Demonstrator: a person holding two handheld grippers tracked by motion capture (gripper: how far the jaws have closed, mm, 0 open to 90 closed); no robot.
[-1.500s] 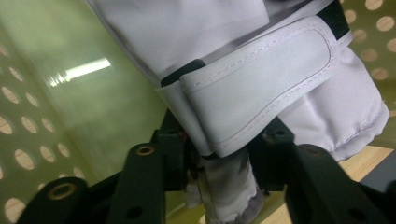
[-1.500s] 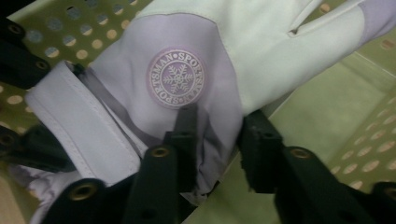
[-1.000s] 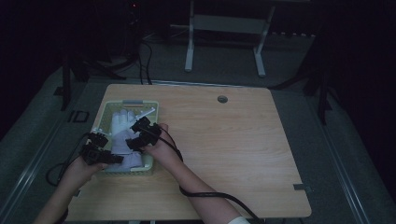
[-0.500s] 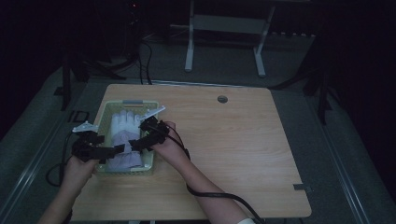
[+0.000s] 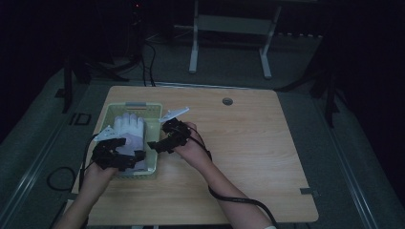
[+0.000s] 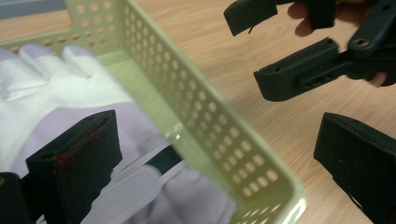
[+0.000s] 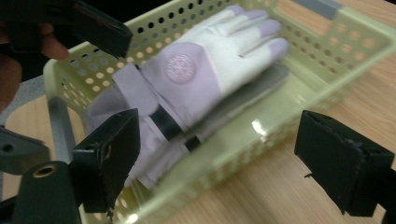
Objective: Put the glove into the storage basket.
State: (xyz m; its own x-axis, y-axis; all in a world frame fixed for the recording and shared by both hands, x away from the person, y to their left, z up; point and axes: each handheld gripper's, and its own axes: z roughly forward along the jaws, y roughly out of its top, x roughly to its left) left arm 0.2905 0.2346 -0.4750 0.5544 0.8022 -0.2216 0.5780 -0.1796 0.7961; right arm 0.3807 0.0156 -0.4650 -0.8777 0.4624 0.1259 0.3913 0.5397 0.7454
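Glove (image 5: 128,132) flat in basket (image 5: 152,128), long axis away from person | left tongs (image 5: 125,160) over cuff, nearer | right tongs (image 5: 157,145) outside rim | both released, empty

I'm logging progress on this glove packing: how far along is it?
Done: the gloves lie stacked inside the green basket. In hand: nothing; the left gripper and right gripper both stand open, their jaws just opened, nothing between them. Left: apparently only drawing the hands clear, since the wooden table carries no further gloves.
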